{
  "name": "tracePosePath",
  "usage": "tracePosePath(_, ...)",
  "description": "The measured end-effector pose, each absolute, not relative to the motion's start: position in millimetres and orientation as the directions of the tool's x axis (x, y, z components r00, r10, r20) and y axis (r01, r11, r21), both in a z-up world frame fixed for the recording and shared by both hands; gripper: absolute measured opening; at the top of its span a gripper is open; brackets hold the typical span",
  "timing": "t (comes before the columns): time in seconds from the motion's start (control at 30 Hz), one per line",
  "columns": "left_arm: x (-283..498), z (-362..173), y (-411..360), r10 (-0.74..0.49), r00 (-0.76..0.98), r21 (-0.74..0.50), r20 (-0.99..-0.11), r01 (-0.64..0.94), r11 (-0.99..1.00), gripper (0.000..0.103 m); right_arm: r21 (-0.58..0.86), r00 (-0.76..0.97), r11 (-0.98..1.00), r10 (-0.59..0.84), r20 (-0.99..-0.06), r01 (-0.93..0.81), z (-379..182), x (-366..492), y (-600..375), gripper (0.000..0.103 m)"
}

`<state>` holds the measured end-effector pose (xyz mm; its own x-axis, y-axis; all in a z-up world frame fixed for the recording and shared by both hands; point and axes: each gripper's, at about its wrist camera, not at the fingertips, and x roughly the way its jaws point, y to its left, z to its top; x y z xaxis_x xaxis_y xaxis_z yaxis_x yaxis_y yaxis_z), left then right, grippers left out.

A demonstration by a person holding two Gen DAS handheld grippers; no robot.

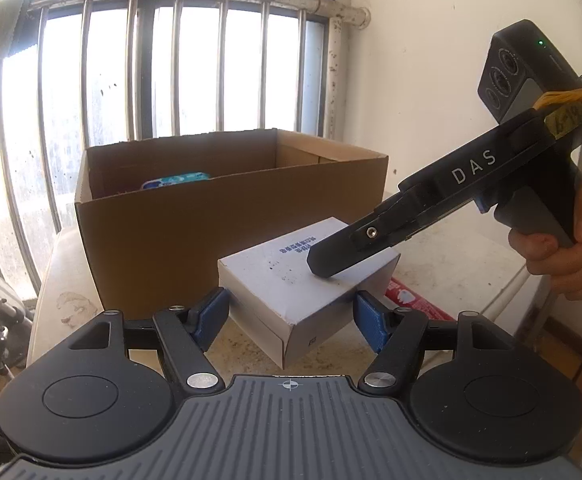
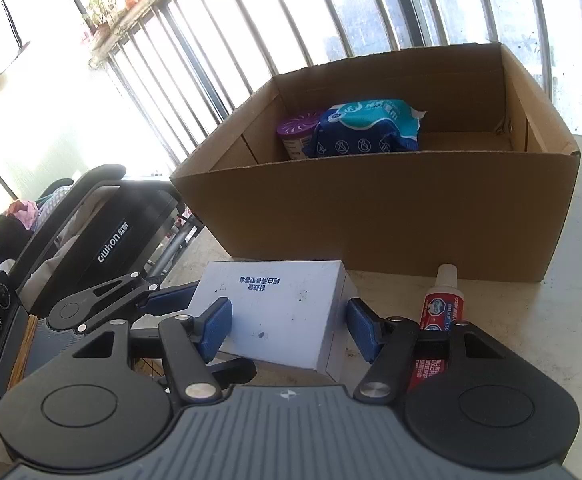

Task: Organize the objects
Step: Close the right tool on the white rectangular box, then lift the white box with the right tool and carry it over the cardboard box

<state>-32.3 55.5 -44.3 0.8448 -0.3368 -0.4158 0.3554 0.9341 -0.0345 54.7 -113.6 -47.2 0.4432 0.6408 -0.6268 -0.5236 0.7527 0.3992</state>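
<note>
Clamped across the white box (image 1: 275, 276) with the left hand-held gripper (image 1: 291, 320): one blue pad against each side wall at the near corner. Clamped across the same white box with the right hand-held gripper (image 2: 289, 330), also pad to wall on both sides, coming in from the right of the left wrist view. Gripped at the handle by a hand (image 1: 563, 256) at the right edge of that view.

Held just in front of the cardboard carton (image 2: 371, 220), printed face up, slightly tilted, with a shadow below on the desk (image 2: 531, 340). Cannot tell whether touching the desk or just clear of it.

Lying on the desk to the right of the white box, cap toward the carton: a red and white tube (image 2: 439, 308), partly hidden behind the right finger linkage.

Open at the top, flaps standing. Inside, toward the left rear: a blue and teal packet (image 2: 371, 128), and touching its left side a purple-lidded container (image 2: 297, 132).

Behind the carton: window bars (image 1: 177, 68).
</note>
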Motion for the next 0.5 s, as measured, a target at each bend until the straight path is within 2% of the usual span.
tracePosePath(0.5, 6.6, 12.5, 44.5, -0.33, 0.879, 0.058, -0.345, 0.371, 0.927, 0.068, 0.378, 0.516, 0.747, 0.656, -0.551, -0.547, 18.6, 82.7, -121.3, 0.067)
